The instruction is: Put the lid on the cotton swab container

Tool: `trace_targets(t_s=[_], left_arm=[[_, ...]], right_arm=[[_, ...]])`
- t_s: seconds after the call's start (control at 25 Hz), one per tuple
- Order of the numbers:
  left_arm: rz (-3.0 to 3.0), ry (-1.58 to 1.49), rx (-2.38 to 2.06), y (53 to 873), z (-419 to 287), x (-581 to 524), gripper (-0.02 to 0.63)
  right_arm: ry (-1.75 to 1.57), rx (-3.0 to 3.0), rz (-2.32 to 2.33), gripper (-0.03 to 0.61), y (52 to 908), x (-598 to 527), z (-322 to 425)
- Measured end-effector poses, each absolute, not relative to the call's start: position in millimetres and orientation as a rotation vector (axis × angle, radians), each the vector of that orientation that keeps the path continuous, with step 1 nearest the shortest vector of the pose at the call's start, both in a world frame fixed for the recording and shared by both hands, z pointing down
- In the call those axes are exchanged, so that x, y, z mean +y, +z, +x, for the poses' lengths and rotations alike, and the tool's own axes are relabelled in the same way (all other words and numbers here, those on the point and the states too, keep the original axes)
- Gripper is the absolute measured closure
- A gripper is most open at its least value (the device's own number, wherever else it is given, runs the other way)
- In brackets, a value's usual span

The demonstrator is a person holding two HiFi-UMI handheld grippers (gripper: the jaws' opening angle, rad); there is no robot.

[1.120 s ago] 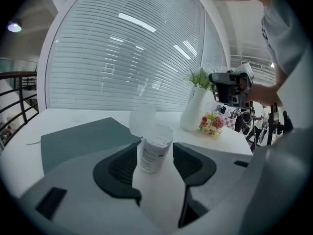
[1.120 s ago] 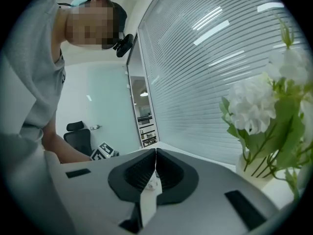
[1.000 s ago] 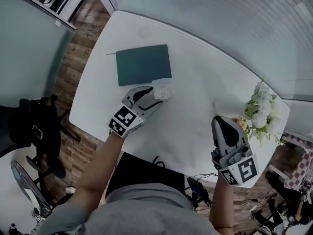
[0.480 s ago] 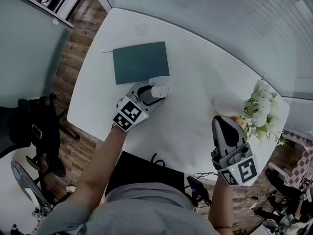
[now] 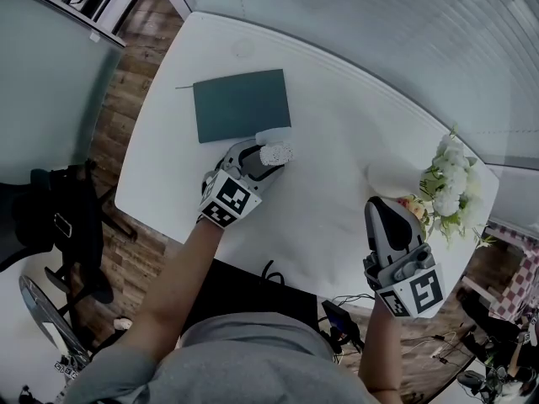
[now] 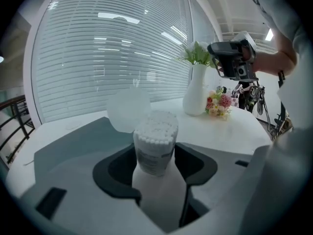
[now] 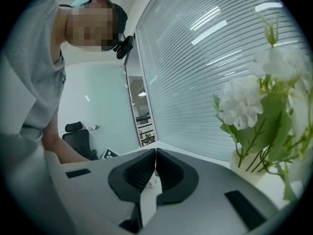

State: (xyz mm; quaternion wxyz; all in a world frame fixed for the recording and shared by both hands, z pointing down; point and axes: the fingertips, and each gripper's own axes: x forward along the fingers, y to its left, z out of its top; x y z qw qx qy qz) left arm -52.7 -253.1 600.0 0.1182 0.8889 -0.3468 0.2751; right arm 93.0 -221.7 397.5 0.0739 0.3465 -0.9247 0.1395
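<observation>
Surface (image 5: 337, 175), white and round-cornered, is carrying everything in the scene. Dark green rectangular mat (image 5: 240, 103) is lying toward its far left. White vase of pale flowers (image 5: 446, 188) is standing at its right edge.

Left gripper (image 5: 263, 160), grey with a marker cube, is reaching in at the mat's near corner. Its tongs are standing spread wide to either side of the clear cylindrical cotton swab container (image 6: 155, 146), and no squeeze on its wall is showing. Right gripper (image 7: 155, 168) is hovering well apart, near the vase, with its tongs pressed together on nothing.

The container is standing upright, open-topped and packed with white swab tips. Translucent round plastic lid (image 6: 128, 109) is resting just behind it, at the mat's edge. Whether it is lying flat or leaning cannot be told.

Likely hazards:
- Tongs closing off-centre or too high may be tipping the tall, narrow container and spilling swabs.
- A hard squeeze may be bowing the thin wall, so the lid would not seat.
- The light, slick lid may be skidding away when nudged.
</observation>
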Motion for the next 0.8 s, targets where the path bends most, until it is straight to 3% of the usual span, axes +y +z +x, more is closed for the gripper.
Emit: trace_targets(t_s=[0.8], left_arm=[[2.646, 0.773, -0.937, 574.5, -52.6, -243.2, 0.379]], right_arm=[[0.37, -2.816, 1.033, 0.555, 381.6, -219.7, 87.1]])
